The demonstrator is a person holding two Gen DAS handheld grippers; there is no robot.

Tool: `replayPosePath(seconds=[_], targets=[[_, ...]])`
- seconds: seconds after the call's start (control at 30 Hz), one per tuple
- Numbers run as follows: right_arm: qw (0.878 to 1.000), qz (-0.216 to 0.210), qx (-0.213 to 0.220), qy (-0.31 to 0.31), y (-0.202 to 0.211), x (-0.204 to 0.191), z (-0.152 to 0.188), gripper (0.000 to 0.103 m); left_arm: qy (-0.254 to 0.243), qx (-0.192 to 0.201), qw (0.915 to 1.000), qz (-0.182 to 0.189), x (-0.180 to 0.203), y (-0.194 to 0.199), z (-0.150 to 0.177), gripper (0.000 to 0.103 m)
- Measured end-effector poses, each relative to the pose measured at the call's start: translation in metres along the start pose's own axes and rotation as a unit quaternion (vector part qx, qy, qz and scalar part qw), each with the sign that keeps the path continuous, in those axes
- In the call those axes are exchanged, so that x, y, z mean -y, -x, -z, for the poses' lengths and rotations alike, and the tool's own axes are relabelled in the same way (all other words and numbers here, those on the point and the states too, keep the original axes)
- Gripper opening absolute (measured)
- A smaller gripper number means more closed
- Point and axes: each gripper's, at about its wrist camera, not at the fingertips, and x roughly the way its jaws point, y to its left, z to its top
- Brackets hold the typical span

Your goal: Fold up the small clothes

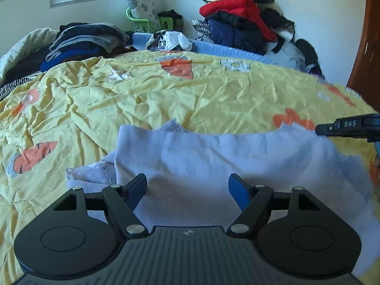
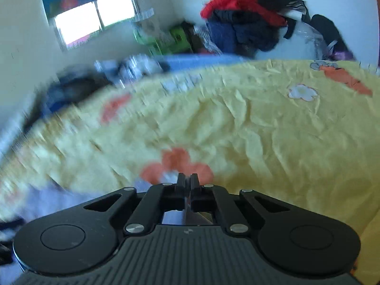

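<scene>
A small pale lilac garment [image 1: 213, 156] with a lace edge lies spread on the yellow carrot-print bedspread [image 1: 166, 95]. My left gripper [image 1: 187, 190] is open, its jaws wide apart just above the garment's near part, holding nothing. My right gripper [image 1: 332, 128] shows at the garment's far right corner in the left wrist view. In the blurred right wrist view my right gripper [image 2: 187, 180] has its jaws together; a bit of lilac cloth [image 2: 142, 186] lies just left of them, and I cannot tell whether they pinch it.
Stacks of folded dark clothes [image 1: 83, 40] sit at the back left of the bed. A tall heap with a red jacket [image 1: 239, 9] stands at the back right. A blue blanket [image 1: 225, 48] edges the far side. A wooden door [image 1: 365, 47] is at right.
</scene>
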Motion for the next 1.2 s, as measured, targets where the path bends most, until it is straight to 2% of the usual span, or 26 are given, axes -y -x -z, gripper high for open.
replayPosePath(seconds=[0.03, 0.07, 0.13, 0.17, 0.23, 0.33, 0.4, 0.47, 0.57, 0.63, 0.7, 0.73, 0.8, 0.83, 0.87, 0.93, 1.03, 1.1, 1.2], targets=[[0.999, 0.031, -0.012, 0.018, -0.003, -0.005, 0.002, 0.029, -0.003, 0.007, 1.0000, 0.000, -0.001, 0.003, 0.002, 0.076], [0.998, 0.051, -0.004, 0.032, 0.001, -0.008, 0.005, 0.041, -0.005, 0.016, 0.9999, 0.000, -0.002, 0.007, 0.004, 0.076], [0.995, 0.075, 0.035, 0.051, 0.020, -0.017, 0.012, 0.040, -0.009, 0.027, 0.9996, -0.008, -0.004, 0.009, 0.005, 0.076], [0.995, 0.063, 0.047, 0.056, 0.030, -0.022, 0.015, 0.040, -0.009, 0.024, 0.9996, -0.012, -0.005, 0.006, 0.004, 0.076], [0.998, 0.002, 0.036, 0.058, 0.037, -0.029, 0.016, 0.043, -0.004, 0.005, 0.9998, -0.019, -0.007, -0.004, -0.002, 0.076], [0.996, -0.051, -0.031, 0.065, 0.020, -0.045, 0.016, 0.045, -0.013, -0.016, 0.9991, -0.036, -0.009, -0.022, -0.006, 0.076], [0.994, -0.031, -0.055, 0.089, 0.001, -0.057, 0.019, 0.046, -0.019, -0.004, 0.9984, -0.053, -0.011, -0.026, -0.006, 0.076], [0.992, -0.002, -0.040, 0.122, -0.012, -0.068, 0.020, 0.049, -0.022, -0.003, 0.9973, -0.070, -0.013, -0.030, -0.007, 0.077], [0.995, 0.022, -0.038, 0.084, -0.016, -0.073, 0.009, 0.051, -0.006, -0.003, 0.9985, -0.055, -0.019, -0.019, -0.008, 0.076], [0.996, 0.013, -0.017, 0.089, 0.003, -0.081, 0.014, 0.056, -0.006, 0.007, 0.9993, -0.036, -0.020, -0.008, -0.006, 0.076], [0.990, -0.015, -0.007, 0.143, 0.018, -0.099, 0.024, 0.070, -0.015, 0.004, 0.9993, -0.035, -0.017, -0.009, -0.004, 0.081], [0.986, -0.024, -0.015, 0.167, 0.019, -0.107, 0.029, 0.075, -0.020, -0.001, 0.9990, -0.039, -0.014, -0.013, -0.003, 0.081], [0.978, -0.034, -0.045, 0.199, 0.009, -0.121, 0.038, 0.075, -0.022, -0.013, 0.9985, -0.049, -0.011, -0.024, -0.002, 0.081], [0.977, -0.031, -0.058, 0.204, 0.000, -0.126, 0.041, 0.075, -0.015, -0.011, 0.9985, -0.051, -0.012, -0.026, -0.001, 0.082], [0.978, -0.023, -0.062, 0.199, -0.011, -0.127, 0.043, 0.080, -0.009, -0.009, 0.9986, -0.051, -0.013, -0.025, 0.000, 0.082], [0.985, -0.016, -0.055, 0.162, -0.021, -0.121, 0.038, 0.086, -0.009, -0.010, 0.9986, -0.051, -0.013, -0.024, 0.000, 0.082], [0.990, 0.013, -0.047, 0.130, -0.013, -0.122, 0.033, 0.079, -0.015, -0.007, 0.9988, -0.046, -0.016, -0.015, 0.001, 0.082], [0.988, -0.002, -0.031, 0.150, 0.004, -0.130, 0.040, 0.081, -0.018, -0.006, 0.9988, -0.046, -0.019, -0.010, 0.002, 0.083], [0.985, -0.025, -0.031, 0.170, 0.019, -0.140, 0.056, 0.082, -0.016, -0.009, 0.9990, -0.041, -0.021, -0.012, 0.005, 0.083]])
